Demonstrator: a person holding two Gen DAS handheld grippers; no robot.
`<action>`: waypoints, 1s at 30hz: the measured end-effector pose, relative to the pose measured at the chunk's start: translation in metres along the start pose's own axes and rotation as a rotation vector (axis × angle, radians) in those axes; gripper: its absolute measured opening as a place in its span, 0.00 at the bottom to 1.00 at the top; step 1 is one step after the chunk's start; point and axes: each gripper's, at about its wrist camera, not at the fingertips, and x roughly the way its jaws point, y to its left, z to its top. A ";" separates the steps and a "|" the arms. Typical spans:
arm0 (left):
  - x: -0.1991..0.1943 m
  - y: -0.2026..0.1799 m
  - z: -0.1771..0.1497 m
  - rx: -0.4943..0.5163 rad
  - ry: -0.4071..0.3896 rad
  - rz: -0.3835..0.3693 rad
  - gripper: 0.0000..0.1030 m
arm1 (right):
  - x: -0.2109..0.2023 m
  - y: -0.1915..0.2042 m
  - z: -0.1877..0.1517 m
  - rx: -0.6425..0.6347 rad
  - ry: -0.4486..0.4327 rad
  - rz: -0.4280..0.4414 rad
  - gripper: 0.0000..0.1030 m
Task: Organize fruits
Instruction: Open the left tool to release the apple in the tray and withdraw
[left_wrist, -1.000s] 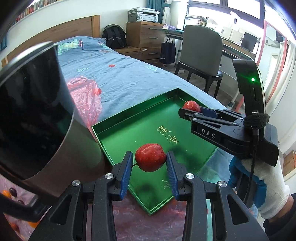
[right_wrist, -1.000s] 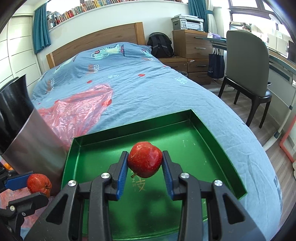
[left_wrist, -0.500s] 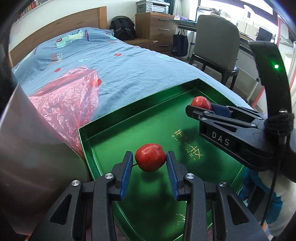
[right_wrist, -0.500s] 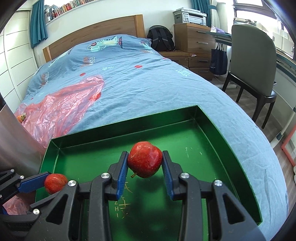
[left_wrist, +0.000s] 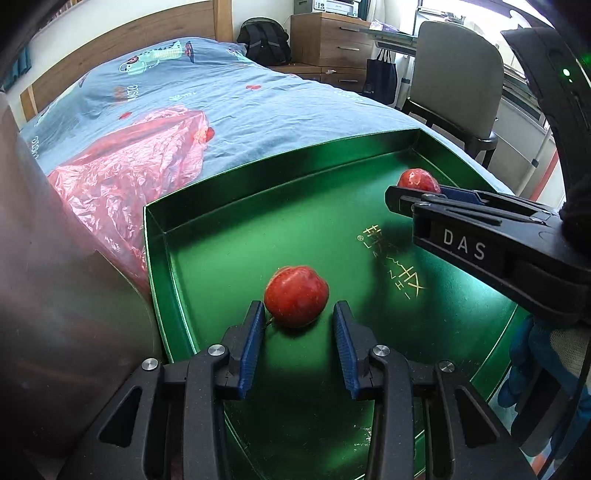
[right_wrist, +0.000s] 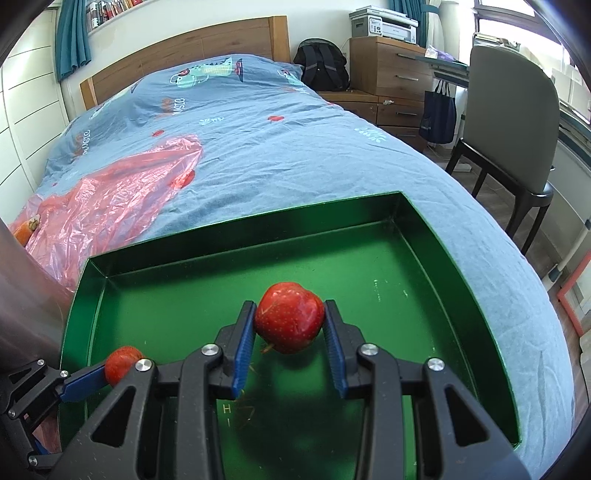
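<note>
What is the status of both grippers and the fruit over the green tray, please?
Left gripper open, jaws just widened, left apple loose in the green tray. Right gripper shut on right apple, above tray. Nothing in the way.

The shallow green metal tray (right_wrist: 424, 225) has wide bare floor toward its far right corner — easy passage there. On its left, a tall brushed-steel cylinder (left_wrist: 55, 295) stands just beside the rim, blocking that side. Crumpled pink plastic sheeting (right_wrist: 110, 206) covers the blue printed bedspread (right_wrist: 295, 147) beyond.
</note>
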 end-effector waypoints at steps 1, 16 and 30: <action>0.000 0.000 0.000 0.001 0.001 0.000 0.33 | 0.002 -0.001 0.000 0.004 0.007 -0.006 0.00; -0.016 -0.001 0.012 0.018 0.014 -0.008 0.40 | 0.004 -0.004 0.000 0.041 0.059 -0.057 0.48; -0.081 -0.005 0.015 0.059 -0.088 0.032 0.50 | -0.072 -0.007 0.007 0.051 -0.049 -0.081 0.65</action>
